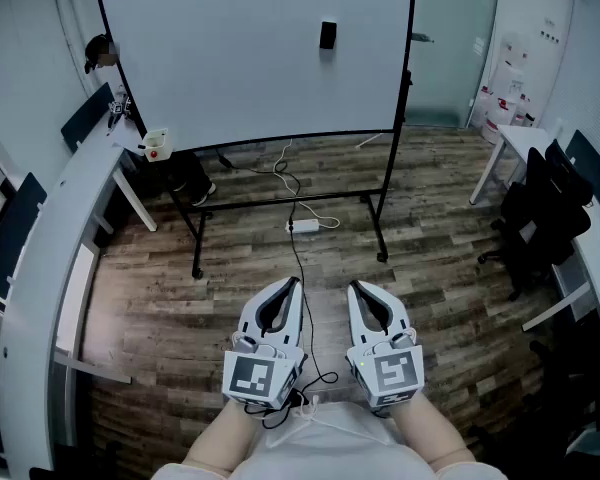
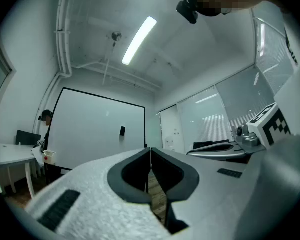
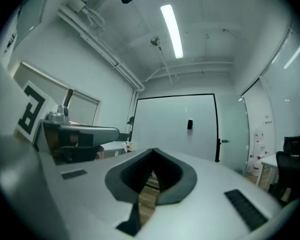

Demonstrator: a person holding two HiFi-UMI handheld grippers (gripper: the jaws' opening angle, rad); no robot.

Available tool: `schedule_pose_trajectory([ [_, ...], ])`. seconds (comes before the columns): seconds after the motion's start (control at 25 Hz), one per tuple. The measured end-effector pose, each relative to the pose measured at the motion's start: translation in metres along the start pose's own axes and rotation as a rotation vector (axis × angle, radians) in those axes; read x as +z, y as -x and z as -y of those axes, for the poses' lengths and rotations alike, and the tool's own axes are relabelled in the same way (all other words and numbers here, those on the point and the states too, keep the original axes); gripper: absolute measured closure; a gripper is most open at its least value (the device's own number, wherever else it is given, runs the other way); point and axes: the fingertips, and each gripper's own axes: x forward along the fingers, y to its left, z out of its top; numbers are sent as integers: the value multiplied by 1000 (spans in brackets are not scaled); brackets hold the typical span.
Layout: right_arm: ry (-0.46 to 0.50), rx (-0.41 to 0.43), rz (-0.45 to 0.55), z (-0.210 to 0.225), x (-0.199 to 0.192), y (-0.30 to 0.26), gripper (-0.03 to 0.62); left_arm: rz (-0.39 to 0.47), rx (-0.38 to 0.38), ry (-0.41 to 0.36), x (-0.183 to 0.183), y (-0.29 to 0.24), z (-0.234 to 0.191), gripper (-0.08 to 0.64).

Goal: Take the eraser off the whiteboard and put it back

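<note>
A small black eraser [image 1: 327, 35] sticks to the upper right of the big whiteboard [image 1: 230, 58] on its wheeled stand. It also shows as a dark spot, the eraser [image 2: 122, 131] in the left gripper view and the eraser [image 3: 189, 125] in the right gripper view. My left gripper [image 1: 295, 283] and right gripper [image 1: 355, 286] are held side by side close to my body, well short of the board. Both point toward it with jaws shut and nothing between them. The left gripper [image 2: 150, 150] tips meet; so do those of the right gripper [image 3: 154, 151].
A curved white desk [image 1: 50, 238] with a small white cup [image 1: 155, 144] runs along the left. Black office chairs [image 1: 540, 218] and a white table [image 1: 525, 143] stand at the right. A power strip [image 1: 302, 225] and a cable lie on the wooden floor under the board.
</note>
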Motion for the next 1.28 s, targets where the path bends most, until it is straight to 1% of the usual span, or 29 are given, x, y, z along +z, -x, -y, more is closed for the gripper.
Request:
schedule_pose_trajectory([
  [0.08, -14, -1, -1, -1, -4, -2, 566, -2, -5, 2, -2, -1, -2, 543],
  [0.2, -12, -2, -17, 2, -9, -1, 567, 6, -15, 25, -4, -4, 0, 543],
  [0.28, -15, -5, -20, 6, -10, -2, 566, 6, -10, 24, -3, -6, -1, 543],
  [0.4, -68, -20, -5, 11, -11, -2, 566, -10, 6, 9, -5, -9, -5, 543],
  [0.48, -105, -44, -11, 17, -14, 0, 566, -12, -2, 2, -8, -11, -2, 543],
  [0.6, -105, -35, -2, 19, -22, 3, 566, -5, -27, 8, -16, -14, 5, 543],
  [0.72, -114, -44, -3, 28, -30, 7, 566, -8, -26, 16, -21, -18, 8, 543],
  [0.88, -131, -61, -28, 43, -43, 12, 566, -25, -23, 35, -32, -26, 11, 543],
  [1.12, -158, -69, -53, 60, -58, -4, 566, -43, -14, 51, -41, -47, -3, 543],
  [1.28, -158, -83, -56, 71, -64, -29, 566, -44, -14, 50, -49, -71, -24, 543],
])
